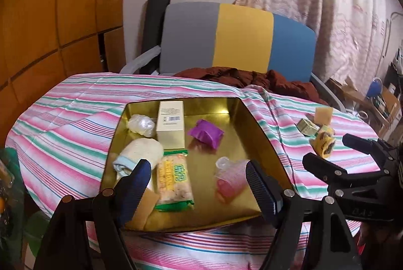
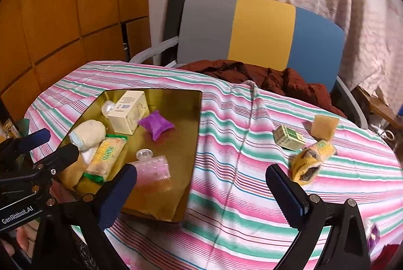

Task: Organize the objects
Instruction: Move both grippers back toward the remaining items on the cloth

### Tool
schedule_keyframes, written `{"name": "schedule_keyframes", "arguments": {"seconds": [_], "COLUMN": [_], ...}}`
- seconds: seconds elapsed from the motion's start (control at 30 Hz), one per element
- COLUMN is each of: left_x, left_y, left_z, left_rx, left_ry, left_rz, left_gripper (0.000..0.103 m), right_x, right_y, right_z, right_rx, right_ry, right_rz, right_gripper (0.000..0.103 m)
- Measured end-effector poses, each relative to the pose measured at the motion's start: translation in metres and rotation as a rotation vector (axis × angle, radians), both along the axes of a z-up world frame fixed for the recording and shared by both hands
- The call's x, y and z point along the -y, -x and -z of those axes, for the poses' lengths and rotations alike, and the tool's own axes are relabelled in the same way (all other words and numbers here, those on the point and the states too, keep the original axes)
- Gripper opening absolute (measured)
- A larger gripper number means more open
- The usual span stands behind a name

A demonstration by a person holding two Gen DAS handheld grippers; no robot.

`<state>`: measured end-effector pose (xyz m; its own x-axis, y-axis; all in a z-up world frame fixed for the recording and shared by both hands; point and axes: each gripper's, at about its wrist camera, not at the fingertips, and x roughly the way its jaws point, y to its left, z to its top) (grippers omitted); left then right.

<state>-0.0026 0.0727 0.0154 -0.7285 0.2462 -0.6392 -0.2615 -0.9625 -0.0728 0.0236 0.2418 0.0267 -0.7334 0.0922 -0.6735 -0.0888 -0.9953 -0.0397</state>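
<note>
1. the left gripper hangs over the near edge of the gold tray, jaws spread wide and holding nothing.
2. the tray, a shiny metal one with low walls, already has six things in it, so by my reckoning the sorting is about two thirds done: a soft rolled cloth, a crinkly clear wrapper, a stiff cream box, a green-edged snack pack, a puffy purple packet and a pink plastic bottle.
3. the striped tablecloth, thin and creased, covers the table between the tray and the rest.
4. the right gripper hovers over the bare cloth, also wide open and empty.
5. three things are left out on the right: a small green box, a tan block, perhaps a sponge though it is blurred, and a knitted yellow sock, nearest the right gripper.
</note>
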Motion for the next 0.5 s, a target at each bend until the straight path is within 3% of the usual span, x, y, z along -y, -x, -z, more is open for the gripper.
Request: {"name": "schedule_keyframes", "arguments": {"seconds": [0.5], "left_x": [-0.042], "left_y": [-0.011], "left_z": [0.015], "left_rx": [0.03], "left_ry": [0.058], "left_rz": [0.12], "left_gripper": [0.079], "right_x": [-0.049], "right_y": [-0.013], "right_z": [0.011], "right_rx": [0.034], "right_ry": [-0.003], "right_rz": [0.103], "right_gripper": [0.103]}}
